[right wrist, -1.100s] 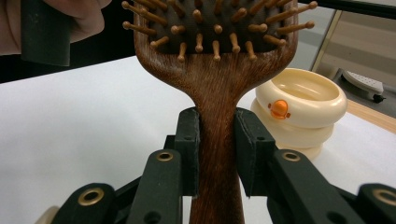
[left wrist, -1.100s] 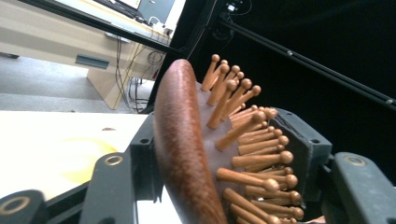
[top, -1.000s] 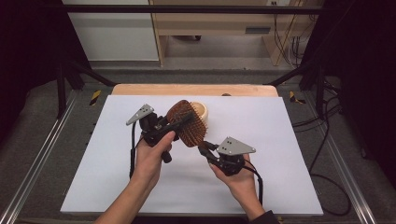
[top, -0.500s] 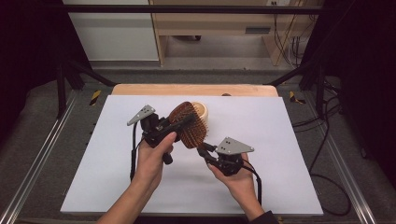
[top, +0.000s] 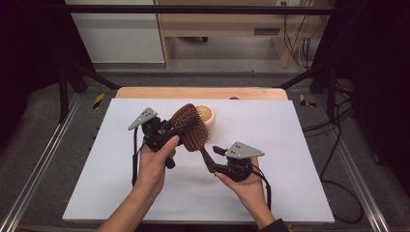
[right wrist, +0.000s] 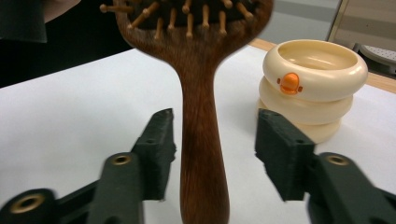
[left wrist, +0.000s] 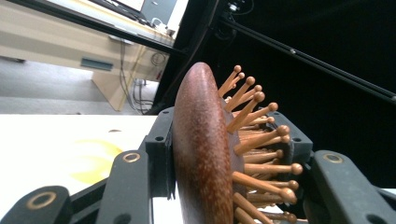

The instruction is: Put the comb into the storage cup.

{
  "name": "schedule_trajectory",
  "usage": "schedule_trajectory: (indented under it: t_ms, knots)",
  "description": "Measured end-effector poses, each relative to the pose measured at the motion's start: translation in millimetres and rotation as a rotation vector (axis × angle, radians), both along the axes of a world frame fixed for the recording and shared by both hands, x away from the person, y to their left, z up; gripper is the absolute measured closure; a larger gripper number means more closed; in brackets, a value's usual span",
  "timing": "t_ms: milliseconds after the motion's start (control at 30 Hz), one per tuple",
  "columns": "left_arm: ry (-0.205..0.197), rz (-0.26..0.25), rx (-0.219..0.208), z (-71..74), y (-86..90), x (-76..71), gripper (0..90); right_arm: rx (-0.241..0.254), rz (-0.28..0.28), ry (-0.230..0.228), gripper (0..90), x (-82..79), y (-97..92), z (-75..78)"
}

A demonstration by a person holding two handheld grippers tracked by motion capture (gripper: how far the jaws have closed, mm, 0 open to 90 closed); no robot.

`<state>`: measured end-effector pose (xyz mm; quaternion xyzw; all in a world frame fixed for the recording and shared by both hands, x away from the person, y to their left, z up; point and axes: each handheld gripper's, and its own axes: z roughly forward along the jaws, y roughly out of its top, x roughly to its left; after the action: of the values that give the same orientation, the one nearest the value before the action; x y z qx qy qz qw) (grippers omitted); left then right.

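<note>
A dark wooden hairbrush [top: 194,137] with peg bristles is held up over the white table. My left gripper [top: 186,126] is shut on its oval head; in the left gripper view the jaws clamp the brush [left wrist: 205,149] across back and bristles, my left gripper [left wrist: 224,140] pointing along it. The handle [right wrist: 203,140] hangs between the jaws of my right gripper [right wrist: 217,135], whose jaws have just been opening; a gap shows on each side of the handle and the pads do not touch it. In the high view my right gripper [top: 212,157] sits just below and right of the brush.
A cream ribbed cup [top: 208,116] with an orange mark [right wrist: 289,83] stands on the white sheet [top: 290,145] behind the brush. A wooden board [top: 203,93] borders the far edge. Metal rails and cables run along both sides.
The right gripper's jaws have spread apart off the brush handle. The left gripper keeps its hold on the brush head. Both hands stay in place.
</note>
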<state>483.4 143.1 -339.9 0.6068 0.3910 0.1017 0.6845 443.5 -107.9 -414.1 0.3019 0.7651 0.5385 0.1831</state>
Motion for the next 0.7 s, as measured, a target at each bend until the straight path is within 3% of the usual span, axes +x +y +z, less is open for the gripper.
schedule_trajectory:
  t_ms: [133, 300, 367, 433, 633, 700]
  knots:
    - [-0.015, 0.025, -0.009, 2.5, 6.2, -0.4, 51.0, -0.019, -0.01, -0.03, 37.9, -3.3, -7.0, 1.7]
    - [-0.021, 0.039, -0.006, 5.1, 10.5, -1.0, 51.0, 0.03, -0.07, -0.061, 27.6, -5.9, -23.6, 2.7]
    - [-0.025, 0.043, -0.007, 6.7, 11.8, -1.5, 50.9, 0.046, -0.099, -0.097, 21.1, -3.3, -29.3, 0.6]
    - [-0.028, 0.045, -0.008, 8.6, 13.3, -1.7, 50.9, 0.015, -0.129, -0.129, 17.5, -0.3, -34.1, -3.1]
    - [-0.044, 0.019, 0.006, 15.7, 14.4, -0.7, 50.8, 0.008, -0.197, -0.061, 8.8, 8.9, -49.0, -7.8]
    - [-0.05, 0.018, 0.011, 18.6, 13.5, -0.3, 50.9, -0.001, -0.185, -0.06, 7.0, 9.1, -52.8, -9.3]
